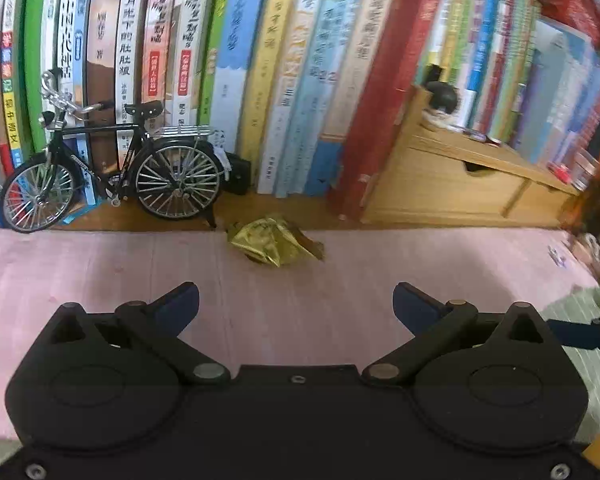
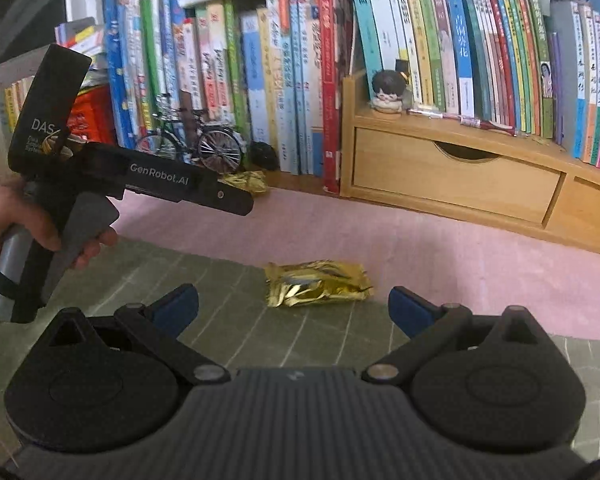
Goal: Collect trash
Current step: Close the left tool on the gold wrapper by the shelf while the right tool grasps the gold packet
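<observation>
The flat wrapper (image 2: 318, 284) lies crosswise just ahead of the right gripper (image 2: 293, 306), its fingers spread and empty, while the equally released left gripper (image 1: 296, 306) faces a crumpled wrapper (image 1: 274, 242) farther off.

The right tongs (image 2: 294, 306) stand wide apart over the green grid mat (image 2: 180, 280), holding nothing. A gold wrapper (image 2: 318, 284) lies just beyond them. Far left, a hand (image 2: 16, 220) holds the left tongs (image 2: 236, 200) near a second crumpled gold wrapper (image 2: 248, 182).
</observation>
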A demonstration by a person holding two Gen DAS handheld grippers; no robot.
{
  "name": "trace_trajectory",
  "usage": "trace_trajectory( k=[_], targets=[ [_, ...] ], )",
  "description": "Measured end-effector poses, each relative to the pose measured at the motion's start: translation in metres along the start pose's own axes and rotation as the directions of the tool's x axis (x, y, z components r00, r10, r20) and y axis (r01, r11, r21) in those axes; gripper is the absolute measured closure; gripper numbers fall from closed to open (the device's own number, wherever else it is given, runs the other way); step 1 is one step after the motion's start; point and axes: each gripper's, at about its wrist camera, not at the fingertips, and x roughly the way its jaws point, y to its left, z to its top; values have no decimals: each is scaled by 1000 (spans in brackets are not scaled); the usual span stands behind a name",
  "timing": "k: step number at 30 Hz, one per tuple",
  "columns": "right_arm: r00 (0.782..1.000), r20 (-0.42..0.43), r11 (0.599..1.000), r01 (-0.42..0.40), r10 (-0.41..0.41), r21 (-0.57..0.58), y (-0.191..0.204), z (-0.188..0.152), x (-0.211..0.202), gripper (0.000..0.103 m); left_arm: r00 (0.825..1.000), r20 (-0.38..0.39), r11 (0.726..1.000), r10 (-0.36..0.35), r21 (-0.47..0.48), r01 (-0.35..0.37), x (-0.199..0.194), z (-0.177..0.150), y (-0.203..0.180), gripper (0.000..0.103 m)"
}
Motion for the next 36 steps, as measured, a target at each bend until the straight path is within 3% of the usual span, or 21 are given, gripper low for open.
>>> trace_trajectory(
  k=[5, 12, 19, 24, 33, 36],
  targets=[
    [1000, -23, 1000, 5, -5, 16, -8, 4, 24, 0, 999, 2, 999, 46, 14, -46, 29, 13, 3, 0],
    [998, -62, 999, 30, -28, 18, -18, 2, 46, 5, 998, 58, 997, 8, -82, -4, 48, 13, 13, 0],
    [998, -60, 999, 34, -34, 0, -17, 2, 49, 12, 997, 80, 999, 20, -49, -16, 53, 12, 8, 1],
    [997, -51, 998, 49, -51, -41, -10, 5, 52, 15, 996, 88, 1000, -3, 13, 2, 53, 14, -3, 15],
    [999, -26, 999, 28, -28, -26, -7, 6, 52, 42, 997, 65, 999, -34, 28, 32, 56, 14, -9, 45],
    [999, -22, 999, 29, -30, -28, -6, 6, 48, 45, 997, 54, 998, -63, 20, 62, 49, 13, -9, 51]
  ],
)
